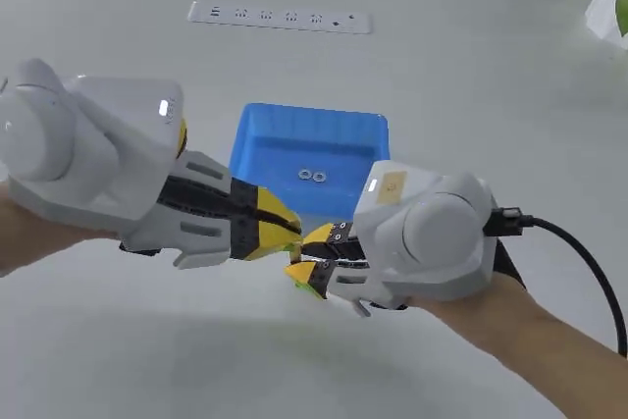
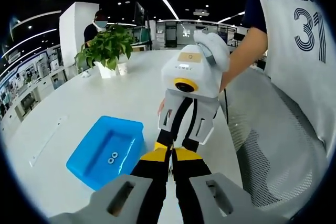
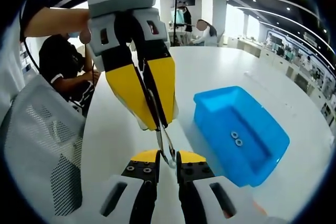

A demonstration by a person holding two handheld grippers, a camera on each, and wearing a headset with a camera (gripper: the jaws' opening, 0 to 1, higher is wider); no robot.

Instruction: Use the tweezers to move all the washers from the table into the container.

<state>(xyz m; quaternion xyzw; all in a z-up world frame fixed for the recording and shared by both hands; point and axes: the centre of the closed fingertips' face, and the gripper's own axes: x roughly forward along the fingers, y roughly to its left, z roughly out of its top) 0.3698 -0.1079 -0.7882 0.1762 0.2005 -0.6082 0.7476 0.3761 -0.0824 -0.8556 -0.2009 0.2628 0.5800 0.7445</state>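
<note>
Head view: two washers (image 1: 313,176) lie in the blue container (image 1: 257,144) on the desk (image 1: 442,66). My left gripper (image 1: 290,233) and right gripper (image 1: 306,270) meet just in front of it.

Left gripper view: my fingers (image 2: 156,157) are nearly closed, beside the container.

Right gripper view: my left fingers clamp the tweezers (image 3: 161,137). My right fingers sit narrowly around the tips, but I cannot tell if they grip. Two washers are delivered, and I cannot tell how many are left.

The left gripper (image 1: 292,229) and the right gripper (image 1: 296,268) met tip to tip, tweezers (image 3: 164,140) between their fingers (image 1: 270,208), crowding the blue container's (image 1: 257,144) 6 o'clock side. Bare surface (image 1: 471,76) lay open at its 3 o'clock and toward 12, where a power strip (image 1: 280,17) sat well apart.
</note>
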